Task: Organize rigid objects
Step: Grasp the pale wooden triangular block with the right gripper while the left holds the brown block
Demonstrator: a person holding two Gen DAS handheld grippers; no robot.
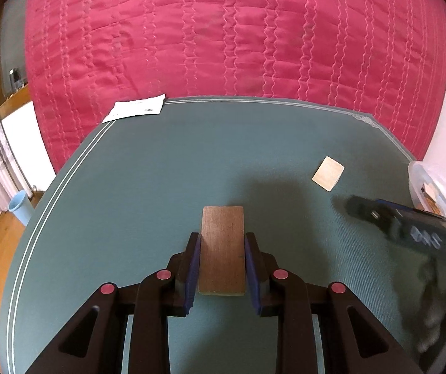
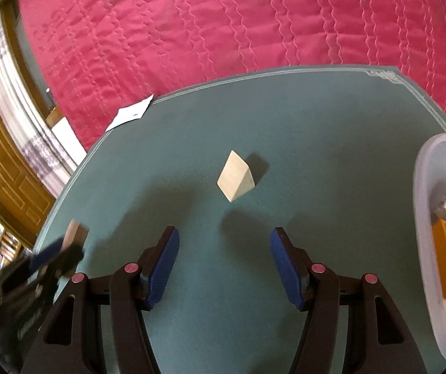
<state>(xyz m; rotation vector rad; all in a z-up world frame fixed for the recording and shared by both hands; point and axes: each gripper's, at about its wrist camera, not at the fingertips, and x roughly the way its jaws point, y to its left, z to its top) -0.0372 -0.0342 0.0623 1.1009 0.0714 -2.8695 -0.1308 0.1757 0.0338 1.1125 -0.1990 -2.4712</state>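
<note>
Pinching a brown wooden block (image 1: 222, 249) between the blue pads of the left gripper (image 1: 222, 240), above the green tabletop (image 1: 160, 171). Holding the right gripper (image 2: 224, 240) spread and empty before a pale wedge block (image 2: 235, 177), beside a clear plastic bin (image 2: 422, 218). Showing no readable writing on the white paper (image 1: 135, 110).

No legible text; faint unreadable print on the white paper (image 1: 135, 109).
</note>
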